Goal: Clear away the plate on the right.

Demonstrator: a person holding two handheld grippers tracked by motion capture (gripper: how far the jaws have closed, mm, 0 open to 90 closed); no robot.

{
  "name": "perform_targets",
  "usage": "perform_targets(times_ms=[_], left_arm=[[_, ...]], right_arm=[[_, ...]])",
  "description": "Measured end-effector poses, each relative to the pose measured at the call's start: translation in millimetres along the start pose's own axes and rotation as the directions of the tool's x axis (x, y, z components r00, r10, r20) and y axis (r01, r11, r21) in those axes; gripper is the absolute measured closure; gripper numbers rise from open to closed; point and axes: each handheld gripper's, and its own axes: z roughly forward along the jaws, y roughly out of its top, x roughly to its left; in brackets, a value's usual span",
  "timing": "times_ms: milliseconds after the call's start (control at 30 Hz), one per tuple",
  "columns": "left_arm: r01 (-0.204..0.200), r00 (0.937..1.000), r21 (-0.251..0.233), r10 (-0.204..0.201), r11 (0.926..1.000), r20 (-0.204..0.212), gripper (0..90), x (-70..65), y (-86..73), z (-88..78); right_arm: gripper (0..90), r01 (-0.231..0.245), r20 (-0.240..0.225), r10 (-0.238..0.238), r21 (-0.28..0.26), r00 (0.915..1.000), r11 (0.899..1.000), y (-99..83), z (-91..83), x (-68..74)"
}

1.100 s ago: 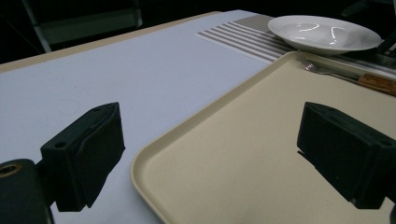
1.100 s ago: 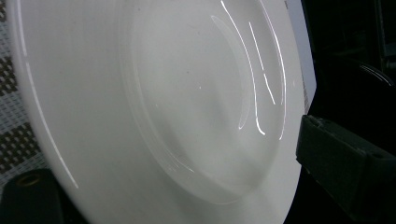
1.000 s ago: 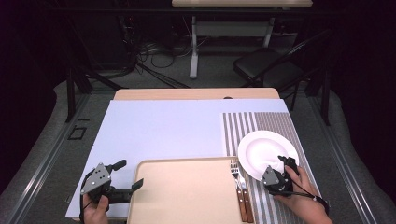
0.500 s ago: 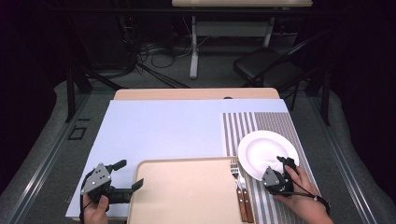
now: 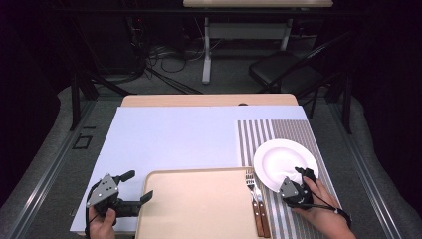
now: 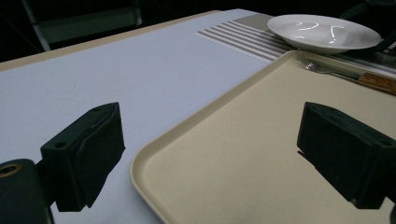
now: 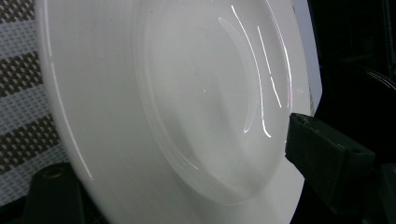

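Note:
A white plate (image 5: 278, 159) lies on a striped placemat (image 5: 278, 129) at the right of the table. My right gripper (image 5: 297, 178) is turned on its side at the plate's near edge. In the right gripper view the plate (image 7: 163, 93) has its rim between the two jaws, one under it and one over it, and I see no firm press; the gripper (image 7: 189, 177) counts as open. My left gripper (image 5: 139, 185) rests wide open at the left rim of a beige tray (image 5: 199, 172). The left gripper view has that gripper (image 6: 210, 154) with the tray's corner (image 6: 243, 154) between its jaws, untouched.
A fork (image 5: 251, 191) and a wooden-handled knife (image 5: 261, 209) lie side by side between tray and plate. A pale lilac sheet (image 5: 174, 139) covers the tabletop. Beyond the table stand a black chair (image 5: 283, 72) and cables on the floor.

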Motion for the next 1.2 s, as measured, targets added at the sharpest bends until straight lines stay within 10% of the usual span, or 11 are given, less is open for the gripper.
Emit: perform_targets(times_ms=[1200], left_arm=[[0.003, 1.0000, 0.001, -0.003, 1.0000, 0.002, 7.6, -0.1, -0.3, 0.8]], right_arm=[[34.1, -0.002, -0.014, 0.001, -0.053, 0.9999, 0.999, -1.1, -4.9, -3.4]])
